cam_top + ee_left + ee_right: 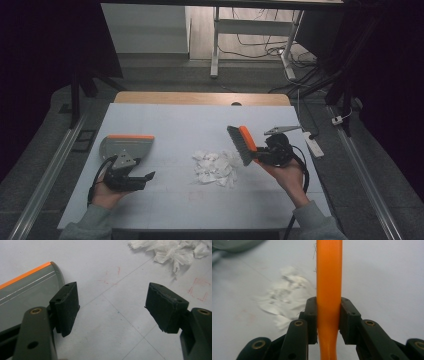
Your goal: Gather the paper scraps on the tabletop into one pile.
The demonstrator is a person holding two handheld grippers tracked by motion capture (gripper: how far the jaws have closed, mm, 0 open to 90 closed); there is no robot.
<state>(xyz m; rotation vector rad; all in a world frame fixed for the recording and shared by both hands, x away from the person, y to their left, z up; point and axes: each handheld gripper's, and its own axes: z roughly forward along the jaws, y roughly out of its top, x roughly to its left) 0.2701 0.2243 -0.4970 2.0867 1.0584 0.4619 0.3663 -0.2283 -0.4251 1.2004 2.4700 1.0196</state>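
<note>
Right gripper: jaws clamped on the orange handle of the brush, one pad on each side of the handle in the right gripper view; grip sits at the narrow part of the handle. Brush held above the table, bristles dark, head pointing away from the person, just right of the pile of torn white paper scraps at table centre. Left gripper: jaws spread wide, nothing between them, bare table beneath. Grey dustpan with orange edge lies flat just beside the left gripper's outer jaw, well apart from the scraps.
</note>
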